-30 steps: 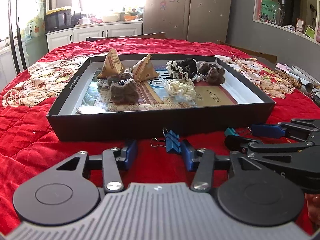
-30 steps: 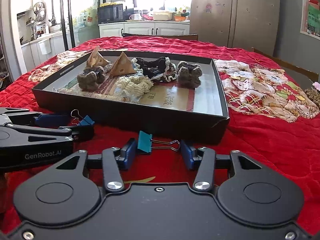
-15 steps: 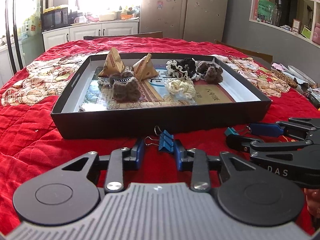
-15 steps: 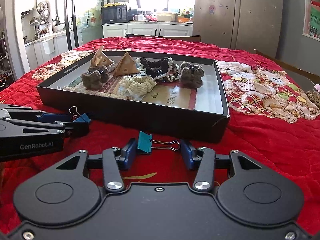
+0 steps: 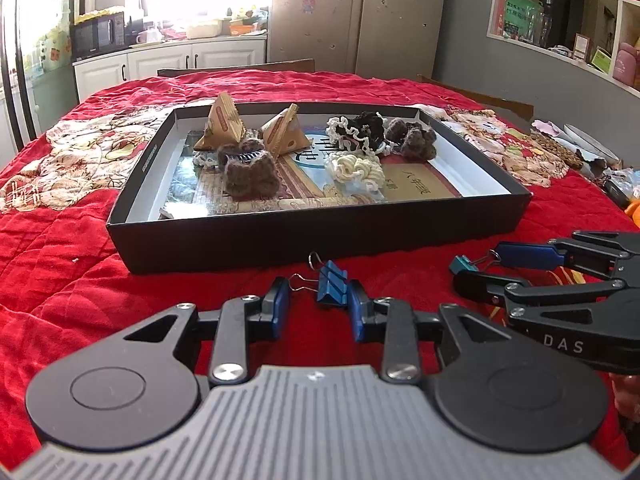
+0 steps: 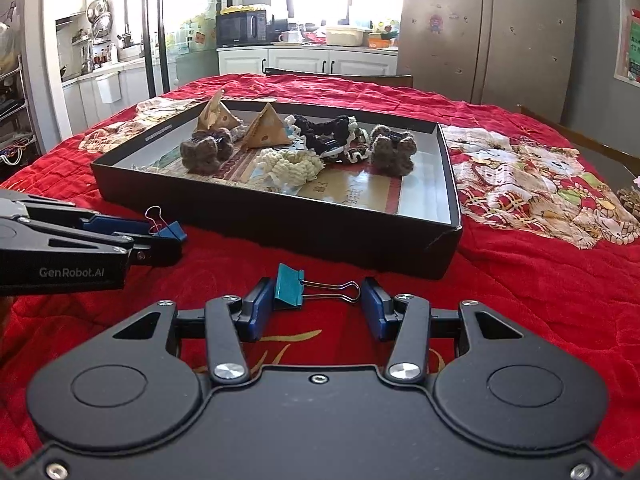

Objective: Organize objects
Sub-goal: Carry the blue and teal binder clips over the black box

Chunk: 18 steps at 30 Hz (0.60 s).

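Since the earlier frame the left gripper [image 5: 318, 304] has narrowed: its jaws have just been closing around the blue binder clip [image 5: 332, 285], which now sits between the blue pads. The right pad touches the clip body and the left pad meets the wire handle, so the clip looks pinched, low over the red tablecloth [image 5: 60, 264] and just in front of the black tray [image 5: 320, 232].

Right gripper [image 6: 318, 306]: jaws part-way open, unchanged in width, spanning a teal binder clip [image 6: 288, 287]. The teal body rests against the left pad; the wire handle tip reaches the right pad. Whether the pads actually press on it I cannot tell. That clip also sits near the tray's front wall.

Both grippers point toward the tray, side by side, near each other but apart.

Tray contents: two tan triangular packets [image 5: 222, 126], brown, black and cream crocheted pieces [image 5: 250, 170].
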Tool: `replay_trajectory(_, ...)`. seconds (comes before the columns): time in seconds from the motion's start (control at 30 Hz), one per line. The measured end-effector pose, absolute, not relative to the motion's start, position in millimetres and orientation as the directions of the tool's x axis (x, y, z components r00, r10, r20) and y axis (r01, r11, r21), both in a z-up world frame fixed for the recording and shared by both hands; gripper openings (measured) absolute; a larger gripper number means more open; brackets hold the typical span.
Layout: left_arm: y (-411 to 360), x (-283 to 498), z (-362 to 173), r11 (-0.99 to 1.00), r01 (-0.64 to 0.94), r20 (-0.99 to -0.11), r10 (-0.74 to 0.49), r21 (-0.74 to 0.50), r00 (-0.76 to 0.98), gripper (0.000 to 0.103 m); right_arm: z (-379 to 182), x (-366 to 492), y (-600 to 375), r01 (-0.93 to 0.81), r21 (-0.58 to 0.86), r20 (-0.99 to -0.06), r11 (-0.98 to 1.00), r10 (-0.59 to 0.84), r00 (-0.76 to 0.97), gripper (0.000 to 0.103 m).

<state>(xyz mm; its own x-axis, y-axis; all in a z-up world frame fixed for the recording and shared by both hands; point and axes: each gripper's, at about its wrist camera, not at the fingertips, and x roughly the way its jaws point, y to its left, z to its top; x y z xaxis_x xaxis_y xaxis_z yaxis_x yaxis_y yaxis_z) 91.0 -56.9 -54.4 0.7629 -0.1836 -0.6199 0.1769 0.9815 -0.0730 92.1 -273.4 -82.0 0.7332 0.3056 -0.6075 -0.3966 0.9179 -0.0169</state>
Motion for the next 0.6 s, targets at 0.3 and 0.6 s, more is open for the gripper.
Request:
replay_trajectory(0.3, -53, 84, -50, 0.976, 0.204, -0.622, -0.204, -0.073, 0.755, 0.035, -77, 79, -274, -0.427, -0.03, -0.607, 0.904, 0.323, 0.726, 0.046)
replay_trajectory(0.6, -53, 75, -43, 0.968, 0.238, -0.618, -0.234, -0.076, 0.751, 0.035, -66, 64, -273, -0.462, -0.037, -0.59, 0.886, 0.354, 0.726, 0.046)
